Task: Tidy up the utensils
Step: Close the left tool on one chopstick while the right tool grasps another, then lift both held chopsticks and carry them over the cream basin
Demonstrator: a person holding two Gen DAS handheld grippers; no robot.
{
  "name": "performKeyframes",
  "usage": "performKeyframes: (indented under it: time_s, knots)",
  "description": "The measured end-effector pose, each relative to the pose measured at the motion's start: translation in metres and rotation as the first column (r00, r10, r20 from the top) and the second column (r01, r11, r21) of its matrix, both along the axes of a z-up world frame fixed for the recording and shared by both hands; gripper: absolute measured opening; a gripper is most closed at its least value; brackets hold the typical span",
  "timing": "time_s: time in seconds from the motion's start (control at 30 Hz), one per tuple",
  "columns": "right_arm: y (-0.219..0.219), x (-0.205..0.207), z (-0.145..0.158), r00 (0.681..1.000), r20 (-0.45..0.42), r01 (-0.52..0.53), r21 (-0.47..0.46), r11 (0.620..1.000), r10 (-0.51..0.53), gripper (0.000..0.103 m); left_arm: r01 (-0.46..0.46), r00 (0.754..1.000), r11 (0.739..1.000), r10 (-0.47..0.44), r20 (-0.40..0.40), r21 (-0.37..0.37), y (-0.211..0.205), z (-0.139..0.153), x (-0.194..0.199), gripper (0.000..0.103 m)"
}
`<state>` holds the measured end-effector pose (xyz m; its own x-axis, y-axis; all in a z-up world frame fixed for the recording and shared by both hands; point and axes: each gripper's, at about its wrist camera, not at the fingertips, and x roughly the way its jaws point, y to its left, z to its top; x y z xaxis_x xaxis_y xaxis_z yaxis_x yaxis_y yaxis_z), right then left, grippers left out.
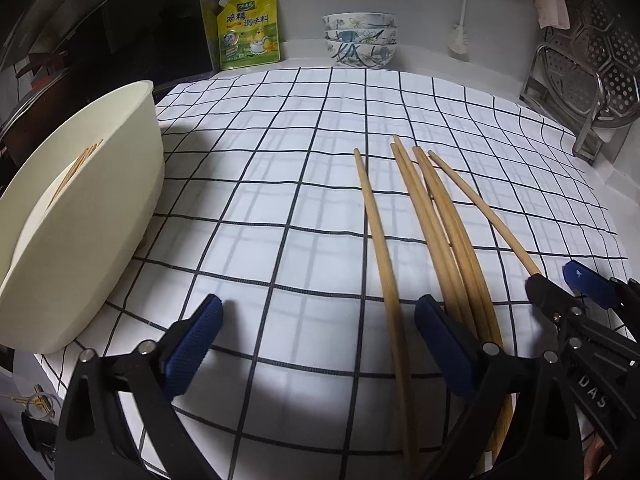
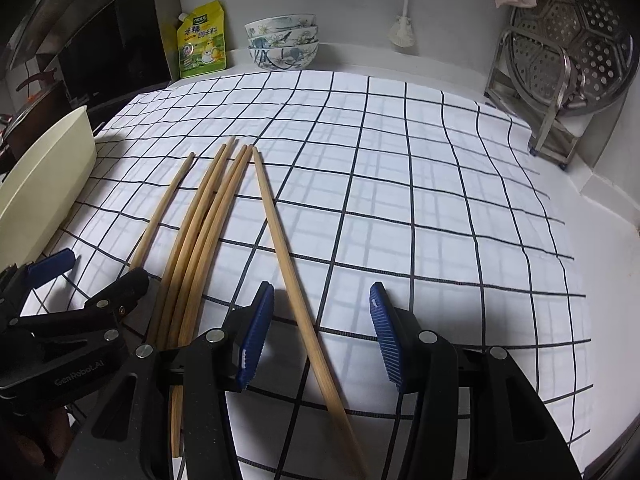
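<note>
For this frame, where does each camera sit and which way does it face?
Left wrist: low on the left gripper, facing the back wall; open jaws straddle the leftmost wooden chopstick.
Right wrist: low on the right gripper, same heading; open jaws straddle the rightmost chopstick.
Shared: black-checked white cloth, cream plastic tub.

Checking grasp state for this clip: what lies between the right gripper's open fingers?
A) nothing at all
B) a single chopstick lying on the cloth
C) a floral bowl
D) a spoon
B: in the right wrist view, the right gripper is open astride one chopstick lying on the checked cloth, not yet pinched.
</note>
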<state>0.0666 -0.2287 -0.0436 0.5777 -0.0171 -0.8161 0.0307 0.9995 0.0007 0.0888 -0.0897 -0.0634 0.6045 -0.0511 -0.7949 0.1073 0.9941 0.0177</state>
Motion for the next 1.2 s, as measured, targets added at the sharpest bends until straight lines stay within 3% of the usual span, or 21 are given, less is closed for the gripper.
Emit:
performKeyframes:
  time_s: [0.1, 0.2, 0.27, 0.37, 0.53, 0.8, 1.03, 1.2]
  knots:
    - [0.004, 0.001, 0.0, 1.0, 0.004, -0.018, 0.009, 1.0, 0.018, 0.038, 0.026, 1.0, 1.0, -0.026, 0.012, -0.004, -0.005, 0.003, -0.004, 0.072]
    - [0.011, 0.0, 0.001, 0.999, 0.008, -0.044, 0.009, 0.999, 0.044, 0.01, 0.05, 0.999, 0.999, -0.049, 0.008, -0.02, -0.008, 0.005, -0.005, 0.048]
    - [0.014, 0.0, 0.001, 0.998, 0.008, -0.055, 0.011, 0.998, 0.055, 0.007, 0.065, 0.998, 0.998, -0.065, 0.004, -0.026, -0.01, 0.007, -0.006, 0.024]
    - [0.011, -0.001, 0.002, 0.998, 0.012, -0.057, 0.06, 0.997, 0.056, 0.006, 0.074, 0.997, 0.997, -0.075, -0.013, -0.036, -0.008, 0.008, -0.005, 0.007]
    - [0.001, -0.008, 0.011, 0.999, 0.045, -0.03, 0.122, 0.992, 0.025, 0.006, 0.079, 0.997, 0.995, -0.081, -0.019, -0.065, 0.001, 0.015, -0.008, 0.007]
    - [0.007, -0.019, 0.039, 0.993, 0.118, -0.02, 0.207, 0.978, -0.005, 0.007, 0.108, 0.992, 0.991, -0.102, 0.075, -0.084, 0.02, 0.06, -0.02, 0.007]
    - [0.055, -0.008, 0.074, 0.979, 0.2, -0.095, 0.228, 0.969, 0.049, 0.007, 0.069, 0.985, 0.995, -0.056, 0.162, -0.075, 0.071, 0.099, -0.023, 0.007]
    - [0.115, 0.013, 0.091, 0.961, 0.241, -0.191, 0.232, 0.954, 0.134, 0.007, -0.029, 0.978, 0.998, 0.038, 0.204, -0.047, 0.134, 0.113, -0.021, 0.007]
